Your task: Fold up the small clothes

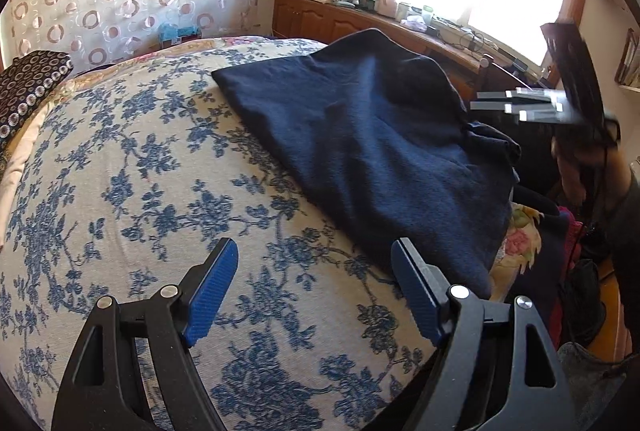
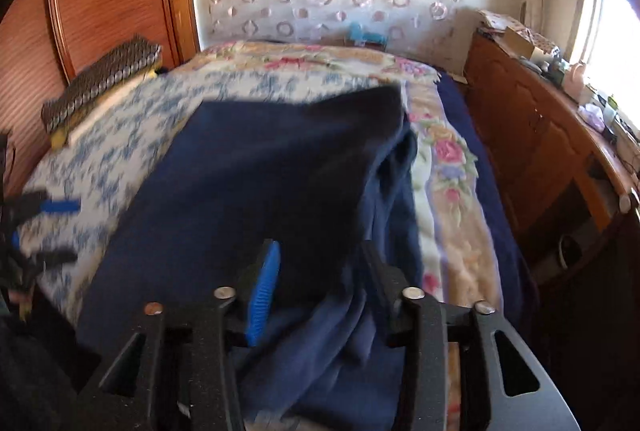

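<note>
— Writing anywhere? Labels, brands?

— None that can be read; the clutter on the wooden sideboard (image 1: 360, 19) under the window is too small and washed out.

— And the jaws?

— The left gripper (image 1: 314, 293) has its blue-padded fingers spread wide, holding nothing, above the blue-flowered cream bedspread (image 1: 140, 171). The right gripper (image 2: 320, 283) is partly spread, with a bunched fold of the dark navy fleece garment (image 2: 256, 171) between its fingers; whether the pads press it, I cannot tell, as the view is blurred.

— Where does the garment lie?

— Across the bed's right half, its near corner just beside the left gripper's right finger, its right edge bunched beside the pink-flowered blanket (image 2: 444, 159). The bedspread to the left lies bare up to the dark ring-patterned pillow (image 1: 28, 87).
</note>
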`<state>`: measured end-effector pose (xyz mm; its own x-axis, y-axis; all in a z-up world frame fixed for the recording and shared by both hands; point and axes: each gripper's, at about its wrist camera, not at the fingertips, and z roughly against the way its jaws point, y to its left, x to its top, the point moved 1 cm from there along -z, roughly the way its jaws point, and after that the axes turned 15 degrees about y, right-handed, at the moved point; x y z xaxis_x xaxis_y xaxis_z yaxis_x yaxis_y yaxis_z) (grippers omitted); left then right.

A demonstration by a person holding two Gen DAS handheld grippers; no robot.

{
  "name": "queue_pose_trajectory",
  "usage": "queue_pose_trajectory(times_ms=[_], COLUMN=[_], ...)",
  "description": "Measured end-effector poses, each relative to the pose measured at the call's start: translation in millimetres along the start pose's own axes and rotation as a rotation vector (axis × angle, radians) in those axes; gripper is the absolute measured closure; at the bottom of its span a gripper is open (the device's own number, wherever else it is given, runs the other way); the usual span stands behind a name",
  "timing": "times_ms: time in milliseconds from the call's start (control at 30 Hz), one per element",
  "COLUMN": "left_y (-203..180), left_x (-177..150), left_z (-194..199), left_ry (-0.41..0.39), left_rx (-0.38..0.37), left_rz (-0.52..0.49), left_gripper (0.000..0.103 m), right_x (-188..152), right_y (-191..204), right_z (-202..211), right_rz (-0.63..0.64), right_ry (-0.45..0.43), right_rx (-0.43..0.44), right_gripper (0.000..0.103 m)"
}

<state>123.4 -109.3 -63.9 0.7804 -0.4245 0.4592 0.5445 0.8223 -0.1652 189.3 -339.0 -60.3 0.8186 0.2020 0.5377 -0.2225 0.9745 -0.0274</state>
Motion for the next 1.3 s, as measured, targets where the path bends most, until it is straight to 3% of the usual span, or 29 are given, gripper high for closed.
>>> queue_pose_trajectory(times_ms=[200, 267, 300, 333, 533, 800, 867, 900, 933, 1000, 1233, 1300], left_y=[-15.1, -20.3, -22.6, -24.7, -34.2, -42.7, -44.0, -45.1, -46.4, -49.5, -61.6, -63.2], left_x=[2.9, 3.4, 3.8, 4.2, 4.3, 0.1, -1.3, -2.4, -3.4, -5.7, -15.6, -16.6], left_z=[-5.6, -6.5, -6.9, -7.2, -8.7, -19.4, -20.0, -19.7, -19.9, -20.5, -17.2, -17.0], left_ry=[0.017, 0.02, 0.021, 0.022, 0.032, 0.078, 0.081, 0.08, 0.083, 0.091, 0.099, 0.105], left_rx=[-0.008, -0.012, -0.014, -0.018, -0.035, -0.074, -0.095, -0.101, -0.103, -0.116, -0.114, -0.121], left_rz=[-0.031, -0.043, -0.047, -0.05, -0.065, -0.083, -0.084, -0.085, -0.085, -0.086, -0.109, -0.114], left_gripper=[0.023, 0.023, 0.023, 0.023, 0.023, 0.023, 0.025, 0.031, 0.033, 0.043, 0.061, 0.076], right_x=[-25.3, -22.6, -19.0, -14.2, -32.7, -55.5, -59.1, -61.6, -63.6, -69.5, -78.5, -77.7], right_y=[3.4, -3.1, -6.9, -14.0, -37.3, -54.5, -57.3, -58.5, -58.1, -57.9, -61.9, -64.6], right_z=[-16.0, -12.3, -12.8, -7.8, 12.9, 8.9, 3.6, 0.3, -4.2, -11.0, -20.0, -18.7], right_rz=[-0.034, -0.033, -0.031, -0.028, -0.055, -0.193, -0.229, -0.241, -0.25, -0.268, -0.312, -0.308], right_ry=[0.049, 0.042, 0.042, 0.045, -0.01, -0.022, -0.014, -0.004, 0.002, 0.006, 0.02, 0.017], right_rx=[-0.003, 0.025, 0.04, 0.049, 0.033, 0.025, 0.063, 0.073, 0.083, 0.122, 0.193, 0.192], right_gripper=[0.05, 0.07, 0.088, 0.096, 0.101, 0.099, 0.079, 0.064, 0.06, 0.058, 0.054, 0.054])
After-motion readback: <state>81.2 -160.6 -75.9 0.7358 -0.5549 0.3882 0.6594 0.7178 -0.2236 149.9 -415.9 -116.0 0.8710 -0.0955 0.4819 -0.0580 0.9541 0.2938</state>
